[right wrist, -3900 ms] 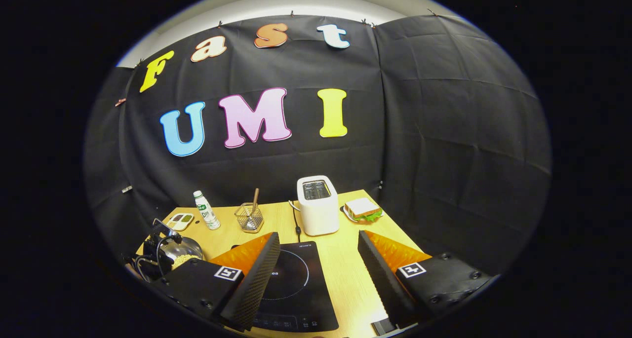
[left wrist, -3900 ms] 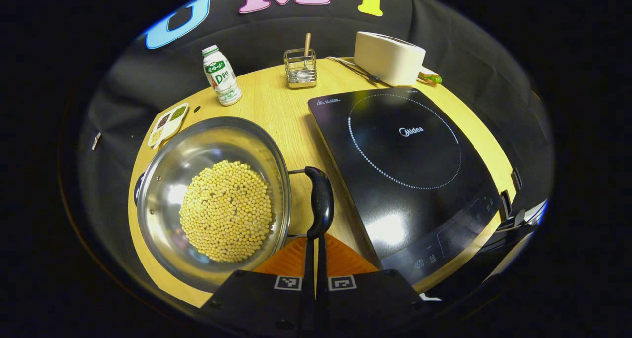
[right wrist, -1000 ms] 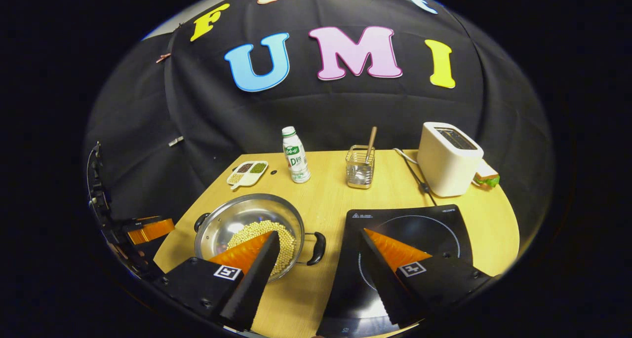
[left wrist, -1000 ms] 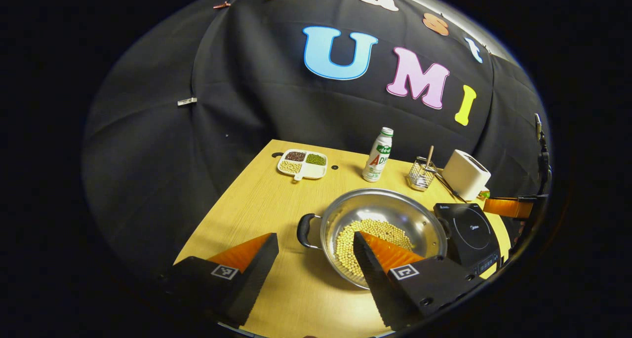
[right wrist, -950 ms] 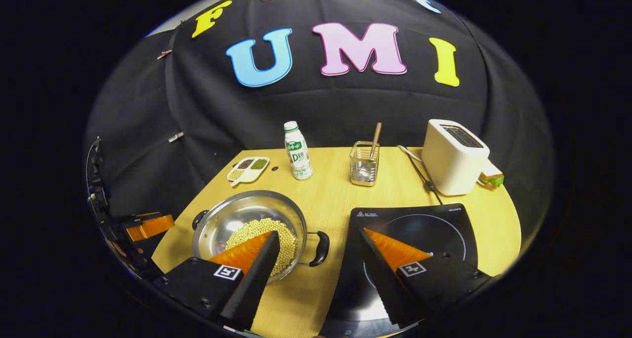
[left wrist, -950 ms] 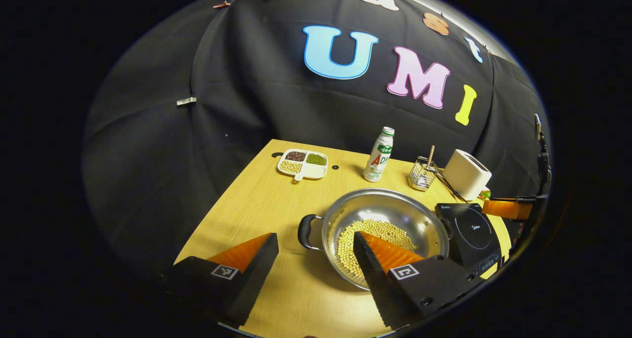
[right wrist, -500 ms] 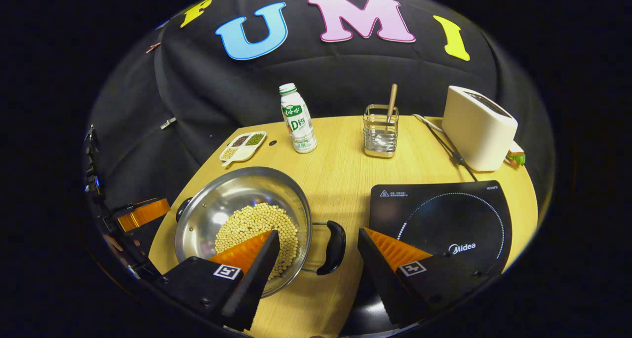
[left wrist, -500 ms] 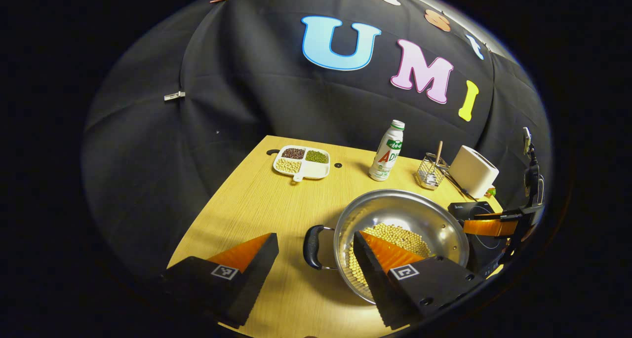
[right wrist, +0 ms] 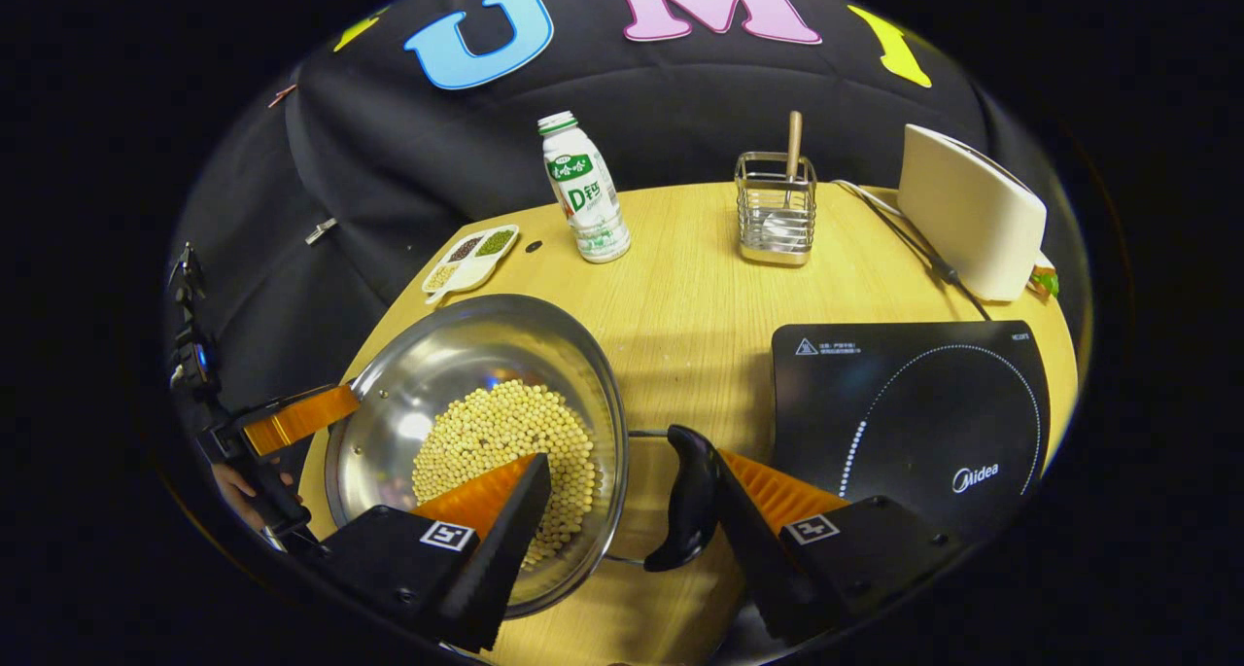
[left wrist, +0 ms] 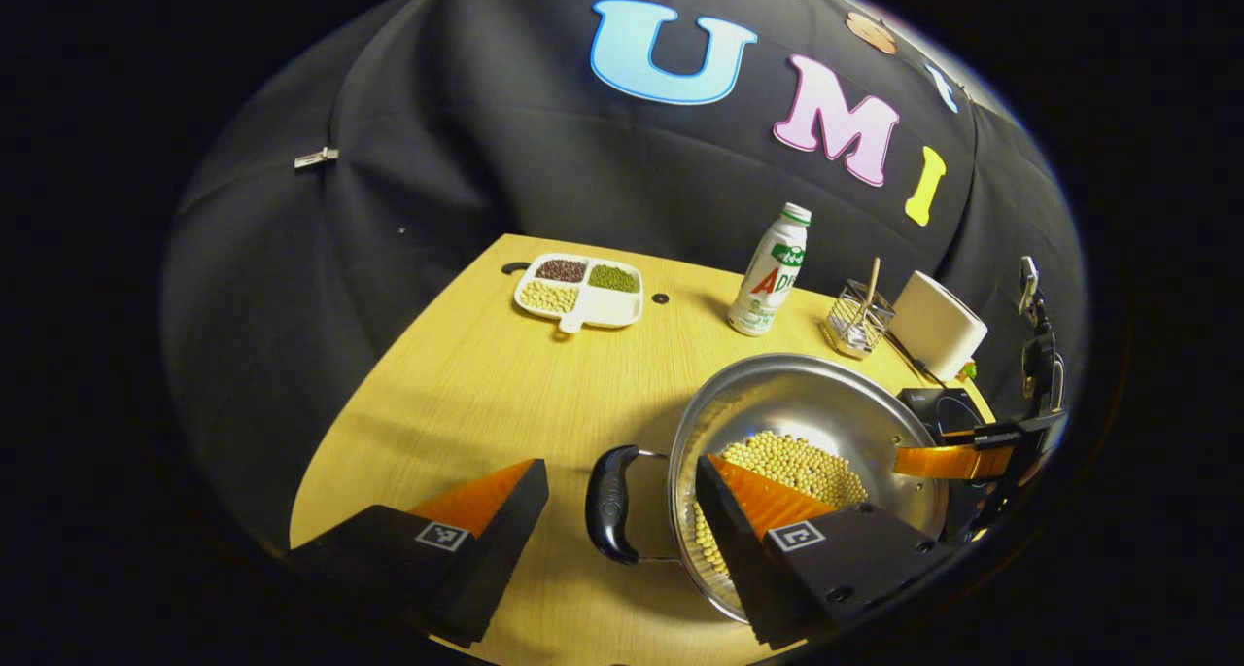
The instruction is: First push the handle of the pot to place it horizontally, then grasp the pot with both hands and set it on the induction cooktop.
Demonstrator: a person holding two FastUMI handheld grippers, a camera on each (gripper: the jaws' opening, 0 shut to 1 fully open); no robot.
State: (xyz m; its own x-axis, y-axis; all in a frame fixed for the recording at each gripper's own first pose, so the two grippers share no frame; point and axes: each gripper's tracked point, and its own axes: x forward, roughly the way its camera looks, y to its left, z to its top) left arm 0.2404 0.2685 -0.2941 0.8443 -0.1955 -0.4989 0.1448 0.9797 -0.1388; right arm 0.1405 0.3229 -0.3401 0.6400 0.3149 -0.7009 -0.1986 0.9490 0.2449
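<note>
A steel pot [left wrist: 777,399] holding soybeans [left wrist: 789,460] sits on the wooden table [left wrist: 466,394]. Its two black handles point left and right. My left gripper [left wrist: 617,464] is open, and the pot's left handle [left wrist: 607,506] lies between its fingers without being squeezed. My right gripper [right wrist: 630,460] is open too. The right handle [right wrist: 692,501] lies between its fingers, close against the right-hand one. In the right gripper view the pot [right wrist: 457,355] stands left of the black induction cooktop [right wrist: 904,403], with the left gripper [right wrist: 296,418] at its far rim. The right gripper [left wrist: 957,460] shows past the pot.
Along the back of the table stand a divided dish of beans [left wrist: 580,292], a drink bottle [right wrist: 583,192], a wire utensil holder [right wrist: 776,214] and a white toaster [right wrist: 972,214] with its cord. A hand [right wrist: 238,481] holds the left gripper. The table edge is close on the left.
Both grippers have come down and forward to the pot, so each handle now lies between open fingers. Earlier the left gripper was shut against the right handle.
</note>
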